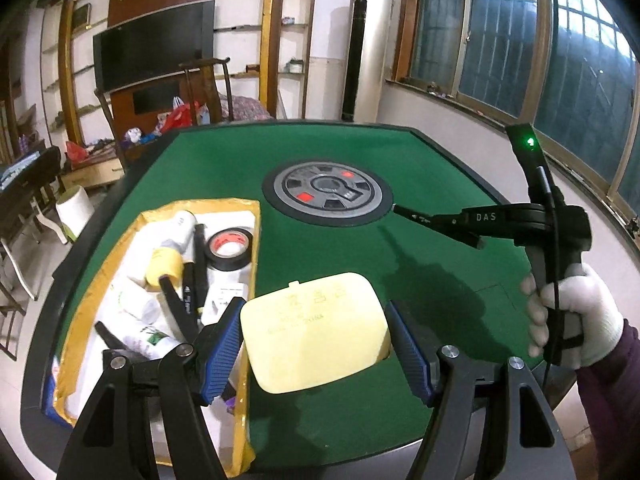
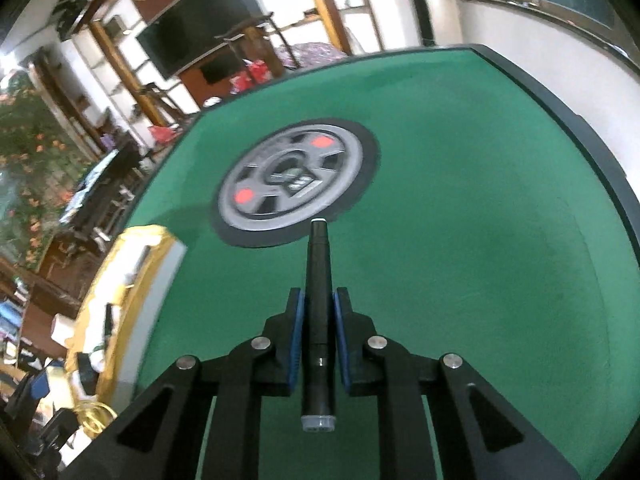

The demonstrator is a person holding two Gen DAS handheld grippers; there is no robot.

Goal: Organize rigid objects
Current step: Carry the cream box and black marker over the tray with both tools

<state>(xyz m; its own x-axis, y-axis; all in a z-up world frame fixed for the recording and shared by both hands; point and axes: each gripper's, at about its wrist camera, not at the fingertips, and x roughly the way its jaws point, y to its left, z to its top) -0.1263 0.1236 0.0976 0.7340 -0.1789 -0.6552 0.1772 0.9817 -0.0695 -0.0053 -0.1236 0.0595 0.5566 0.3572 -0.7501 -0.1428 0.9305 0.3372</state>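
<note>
**Left wrist view: two items held, box waiting**

You're mid-carry over the table [image 1: 440, 168]. The box [image 1: 96, 280] lies left of its centre dial [image 1: 326, 192]. Your left gripper [image 1: 316, 340] clamps the yellow lid [image 1: 316, 332]; your right gripper [image 2: 318, 336] pinches the pen [image 2: 318, 320]. Next, lower both into the box.

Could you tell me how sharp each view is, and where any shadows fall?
Left wrist view: sharp; the right hand-held gripper throws a dark shadow on the green table beside the pale yellow box. Right wrist view: the background is motion-blurred, while the black pen stays fairly crisp.
</note>
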